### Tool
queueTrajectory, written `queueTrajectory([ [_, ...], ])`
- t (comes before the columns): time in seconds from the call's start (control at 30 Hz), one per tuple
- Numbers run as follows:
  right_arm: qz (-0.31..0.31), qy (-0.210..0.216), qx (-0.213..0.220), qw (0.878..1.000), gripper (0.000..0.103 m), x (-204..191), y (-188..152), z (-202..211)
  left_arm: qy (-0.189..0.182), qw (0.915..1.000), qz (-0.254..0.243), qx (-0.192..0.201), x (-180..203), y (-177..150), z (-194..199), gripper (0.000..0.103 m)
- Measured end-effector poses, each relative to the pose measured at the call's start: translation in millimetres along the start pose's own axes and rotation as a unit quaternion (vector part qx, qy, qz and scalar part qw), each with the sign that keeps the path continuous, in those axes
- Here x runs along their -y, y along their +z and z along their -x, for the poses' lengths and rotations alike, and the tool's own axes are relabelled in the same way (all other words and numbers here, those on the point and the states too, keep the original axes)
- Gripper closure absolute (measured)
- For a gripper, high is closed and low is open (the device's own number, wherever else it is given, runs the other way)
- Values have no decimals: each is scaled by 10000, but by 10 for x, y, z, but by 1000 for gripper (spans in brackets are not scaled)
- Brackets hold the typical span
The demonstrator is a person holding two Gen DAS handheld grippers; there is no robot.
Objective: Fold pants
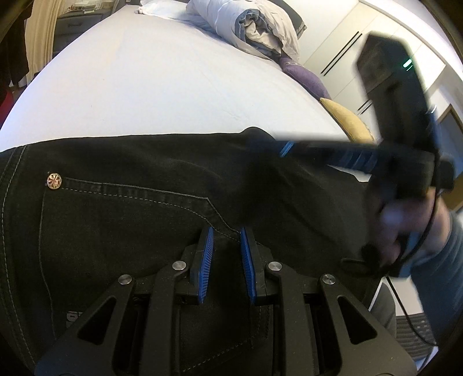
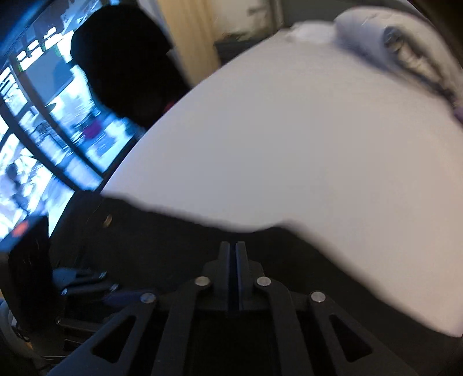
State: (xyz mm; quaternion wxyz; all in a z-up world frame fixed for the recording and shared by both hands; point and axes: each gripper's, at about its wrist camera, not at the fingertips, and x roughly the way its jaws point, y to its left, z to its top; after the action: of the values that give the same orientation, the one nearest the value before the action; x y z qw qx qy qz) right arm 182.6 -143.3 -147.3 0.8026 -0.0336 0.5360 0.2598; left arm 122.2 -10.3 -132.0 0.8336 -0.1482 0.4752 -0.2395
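The black pants lay flat across the near edge of the white bed. The left tongs sat nearly closed, pinching a fold of pants cloth at the pocket seam. The right tongs were fully closed over the pants' far edge; whether they gripped cloth was unclear.

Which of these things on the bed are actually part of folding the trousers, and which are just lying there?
Part of the job:
- black pants, spread on the white bed sheet
- left tongs, over the pocket seam
- right tongs, shut at the pants' edge

Just lying about:
- rolled duvet
- purple cushion
- yellow cushion
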Motion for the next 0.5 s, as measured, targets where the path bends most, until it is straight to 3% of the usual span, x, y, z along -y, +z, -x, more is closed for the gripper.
queueTrajectory([
  [0.1,-681,302,236,9969,103,372,-118,1,-68,10000,68,-23,-79,21,49,84],
  [0.13,-869,-82,404,9954,103,472,-135,138,-75,9999,77,-21,-85,22,55,84],
  [0.17,-996,-867,509,9899,97,586,-159,293,-70,9999,80,-12,-86,22,60,84],
  [0.2,-1187,-1192,608,9839,91,694,-210,457,-71,9999,85,-5,-92,24,66,84],
  [0.3,-1958,-258,1148,9736,74,950,-541,1050,-25,10000,82,3,-81,15,52,84],
  [0.33,-1978,25,1307,9715,55,946,-729,1238,-11,10000,76,2,-74,11,46,84],
  [0.37,-1953,149,1398,9706,44,930,-889,1338,-5,10000,82,2,-72,9,43,84],
  [0.43,-1990,388,1487,9679,40,1064,-1308,1480,11,10000,79,-1,-63,10,43,84],
  [0.5,-2661,193,1266,9554,40,1481,-1773,1420,37,10000,69,-1,-52,7,40,84],
])
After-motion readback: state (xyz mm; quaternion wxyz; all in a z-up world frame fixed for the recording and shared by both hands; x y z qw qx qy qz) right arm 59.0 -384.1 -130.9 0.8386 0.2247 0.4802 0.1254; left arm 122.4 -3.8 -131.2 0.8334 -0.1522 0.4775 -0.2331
